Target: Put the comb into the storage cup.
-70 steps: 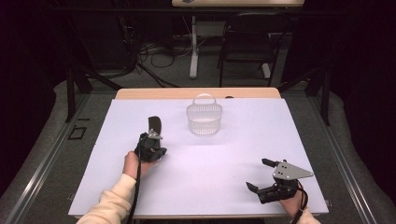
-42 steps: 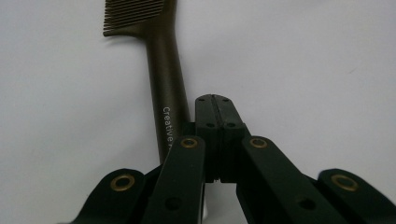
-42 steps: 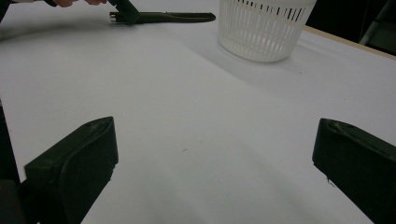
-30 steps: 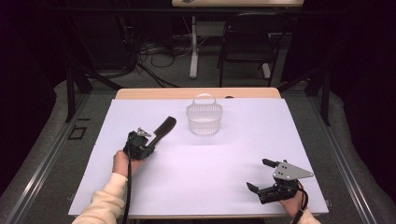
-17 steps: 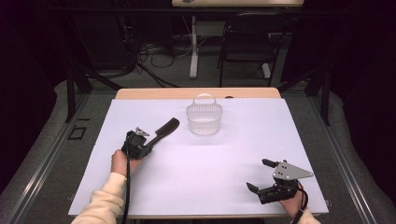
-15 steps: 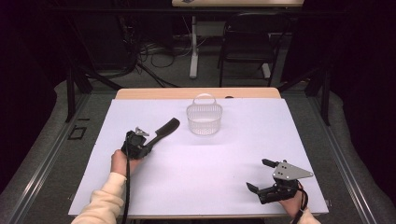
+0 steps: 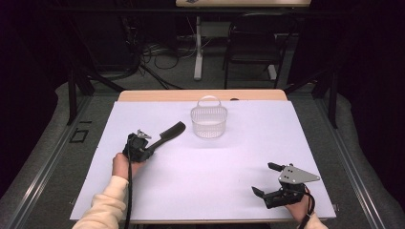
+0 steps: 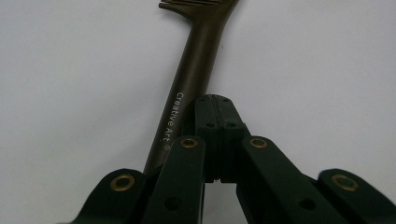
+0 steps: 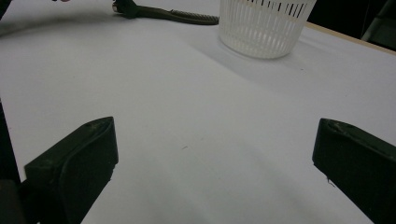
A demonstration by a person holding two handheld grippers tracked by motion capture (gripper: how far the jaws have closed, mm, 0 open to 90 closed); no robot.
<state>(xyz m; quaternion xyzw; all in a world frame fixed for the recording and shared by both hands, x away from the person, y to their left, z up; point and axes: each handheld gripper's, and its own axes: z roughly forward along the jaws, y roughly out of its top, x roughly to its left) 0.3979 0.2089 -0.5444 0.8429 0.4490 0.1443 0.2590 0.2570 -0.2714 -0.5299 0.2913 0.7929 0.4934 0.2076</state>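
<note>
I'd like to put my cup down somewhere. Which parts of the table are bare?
The widest bare stretch lies between the white basket and the right gripper. The table's far right corner is bare too. It is crowded at the left, where the left gripper has the dark comb.

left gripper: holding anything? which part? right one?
The left gripper is shut on the dark comb, gripping its handle end; the toothed end points toward the white basket. The right gripper is open, holding nothing.
</note>
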